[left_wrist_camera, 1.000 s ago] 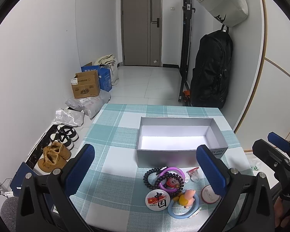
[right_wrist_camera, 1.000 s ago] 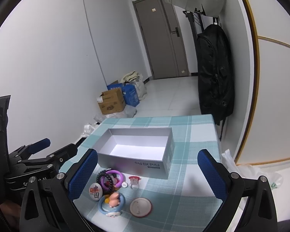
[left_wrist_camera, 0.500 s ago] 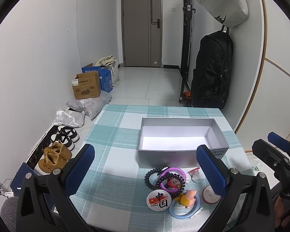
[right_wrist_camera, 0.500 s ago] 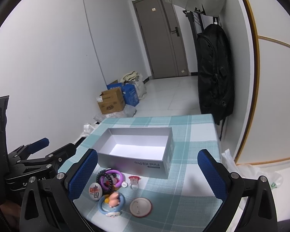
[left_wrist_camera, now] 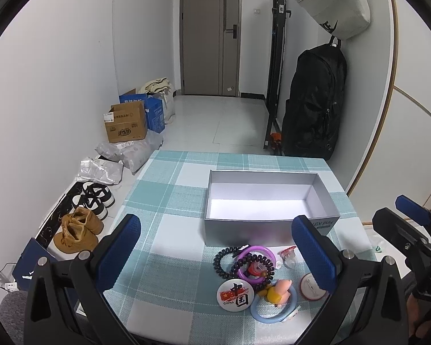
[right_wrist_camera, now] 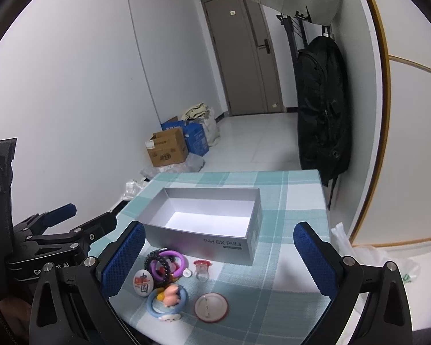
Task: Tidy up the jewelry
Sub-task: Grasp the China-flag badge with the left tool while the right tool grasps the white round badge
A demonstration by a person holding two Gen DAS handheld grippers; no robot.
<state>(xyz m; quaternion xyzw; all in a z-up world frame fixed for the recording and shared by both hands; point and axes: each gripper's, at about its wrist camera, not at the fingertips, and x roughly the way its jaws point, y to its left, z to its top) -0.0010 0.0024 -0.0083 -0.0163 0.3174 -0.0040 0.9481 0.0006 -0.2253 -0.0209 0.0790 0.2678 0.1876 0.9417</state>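
Note:
A pile of jewelry lies on the checked tablecloth (left_wrist_camera: pixel 169 230) in front of an open grey box (left_wrist_camera: pixel 319 192). It holds black bead bracelets (left_wrist_camera: pixel 224 261), a purple bangle (left_wrist_camera: pixel 268 254), a China badge (left_wrist_camera: pixel 235 293), a blue ring with a pink pig (left_wrist_camera: pixel 275 302), a red-rimmed badge (right_wrist_camera: pixel 211 303) and a red toy ring (right_wrist_camera: pixel 202 267). My left gripper (left_wrist_camera: pixel 215 222) hovers open, straddling the pile from above. My right gripper (right_wrist_camera: pixel 219 227) is open too, with the pile (right_wrist_camera: pixel 163 270) low between its fingers. Both are empty. The box (right_wrist_camera: pixel 215 241) has nothing inside.
The table's far edge drops to a tiled floor with cardboard boxes (left_wrist_camera: pixel 126 123), bags and shoes (left_wrist_camera: pixel 80 230) along the left wall. A black backpack (left_wrist_camera: pixel 313 106) hangs at the right. Each gripper shows at the side of the other's view: right gripper (left_wrist_camera: pixel 396 212), left gripper (right_wrist_camera: pixel 86 215).

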